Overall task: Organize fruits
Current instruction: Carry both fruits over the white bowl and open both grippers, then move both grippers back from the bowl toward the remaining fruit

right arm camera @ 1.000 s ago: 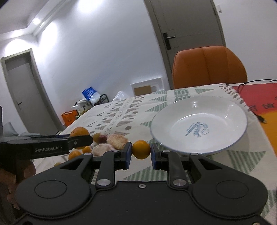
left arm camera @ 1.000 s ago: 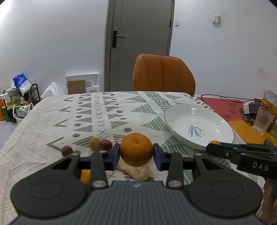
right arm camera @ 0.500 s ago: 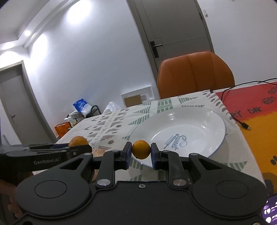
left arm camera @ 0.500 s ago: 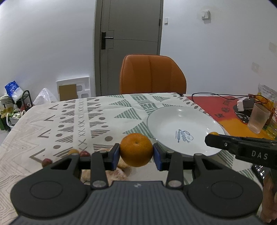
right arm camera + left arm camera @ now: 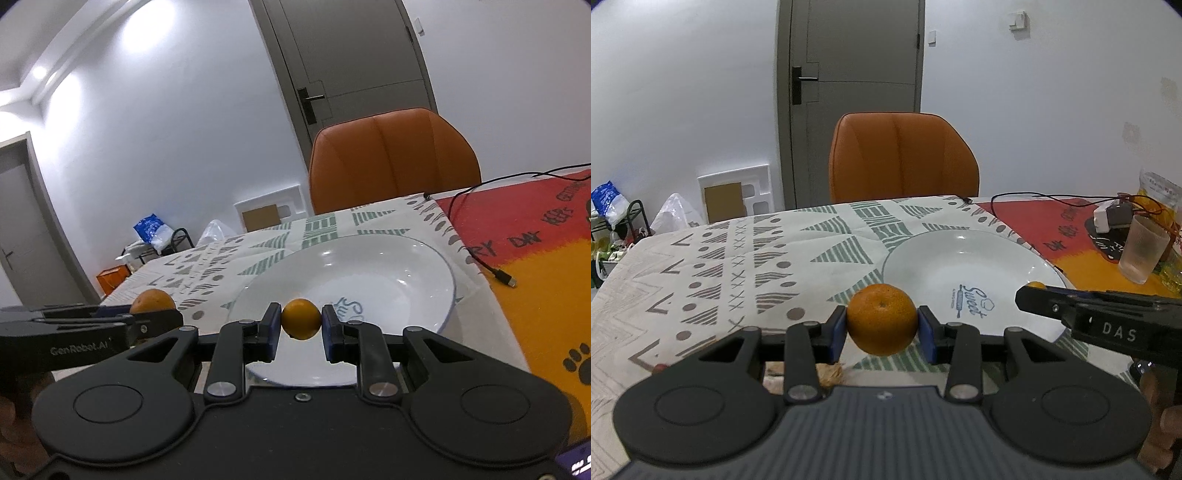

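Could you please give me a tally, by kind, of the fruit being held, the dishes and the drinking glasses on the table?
Fruit held: 2, the tangerine in the left gripper and the small yellow-orange fruit in the right gripper.
Plates: 1, the white plate.
Glasses: 1, the ribbed glass.
Total: 4.

The plate [image 5: 964,258] lies open at the table's [image 5: 738,258] right part, its bowl bare, free from above. The left gripper [image 5: 882,326], clamped on an orange [image 5: 882,318], hangs just off the plate's near-left rim; the right gripper [image 5: 300,320], gripping a small fruit [image 5: 300,318], crowds the near rim beside it. Towards the right edge a cup [image 5: 1142,248] and cable [image 5: 491,266] narrow the way. Something low, perhaps peel [image 5: 827,373], sits at the near edge.
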The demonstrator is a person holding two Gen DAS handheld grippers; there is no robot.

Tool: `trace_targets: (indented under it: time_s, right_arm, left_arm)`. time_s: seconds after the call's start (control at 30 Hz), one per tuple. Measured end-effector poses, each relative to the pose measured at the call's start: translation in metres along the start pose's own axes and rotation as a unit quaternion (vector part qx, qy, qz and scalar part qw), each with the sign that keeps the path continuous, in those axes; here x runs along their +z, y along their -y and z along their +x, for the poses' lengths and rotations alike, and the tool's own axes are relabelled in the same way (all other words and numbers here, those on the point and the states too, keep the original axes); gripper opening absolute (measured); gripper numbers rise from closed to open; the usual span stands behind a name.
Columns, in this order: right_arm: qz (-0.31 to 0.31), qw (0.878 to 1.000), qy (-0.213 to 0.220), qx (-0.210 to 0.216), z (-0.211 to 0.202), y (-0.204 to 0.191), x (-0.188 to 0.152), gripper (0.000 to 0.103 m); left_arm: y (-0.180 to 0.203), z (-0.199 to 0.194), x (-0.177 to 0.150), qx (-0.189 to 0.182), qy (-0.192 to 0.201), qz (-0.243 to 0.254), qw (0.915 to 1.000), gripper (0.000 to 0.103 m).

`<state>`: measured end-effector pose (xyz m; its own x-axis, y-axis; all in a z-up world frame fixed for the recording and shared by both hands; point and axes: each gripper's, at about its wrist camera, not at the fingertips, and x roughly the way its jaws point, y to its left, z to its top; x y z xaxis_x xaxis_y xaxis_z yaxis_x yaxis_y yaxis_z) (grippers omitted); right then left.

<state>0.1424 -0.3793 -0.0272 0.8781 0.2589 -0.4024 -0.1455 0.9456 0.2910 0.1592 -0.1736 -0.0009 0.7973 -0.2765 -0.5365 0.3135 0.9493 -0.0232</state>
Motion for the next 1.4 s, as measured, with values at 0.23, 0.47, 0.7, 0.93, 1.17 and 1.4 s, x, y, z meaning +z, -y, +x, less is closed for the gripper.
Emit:
trace_targets:
  time_s: [0.23,0.47,0.7,0.93,1.17,1.4]
  right_arm:
    - [0.012,1.0,-0.006,-0.002,0.01,0.011,0.001,0.022]
    - [0.014,1.0,-0.011,-0.009,0.007,0.017,0.001,0.029]
    - [0.025,0.999,-0.013,-0.019,-0.003,0.022,-0.003,0.036]
    - [0.03,0.999,-0.014,-0.019,-0.009,0.019,-0.006,0.059]
    - [0.042,0.999,-0.001,-0.024,-0.015,0.015,-0.006,0.087]
    - [0.043,0.998,0.013,-0.038,-0.02,0.006,-0.007,0.103]
  left_arm:
    - [0.01,0.015,0.008,-0.008,-0.002,0.009,0.9999,0.039]
    - [0.021,0.029,0.013,-0.023,-0.007,0.013,0.9996,0.039]
    - [0.031,0.034,0.016,-0.034,-0.009,0.018,0.9992,0.044]
    - [0.019,0.026,0.016,-0.017,-0.012,0.003,0.9998,0.071]
    - [-0.003,0.009,0.008,0.012,-0.012,-0.015,0.9997,0.083]
    - [-0.028,-0.015,0.001,0.04,-0.001,-0.04,0.9984,0.091]
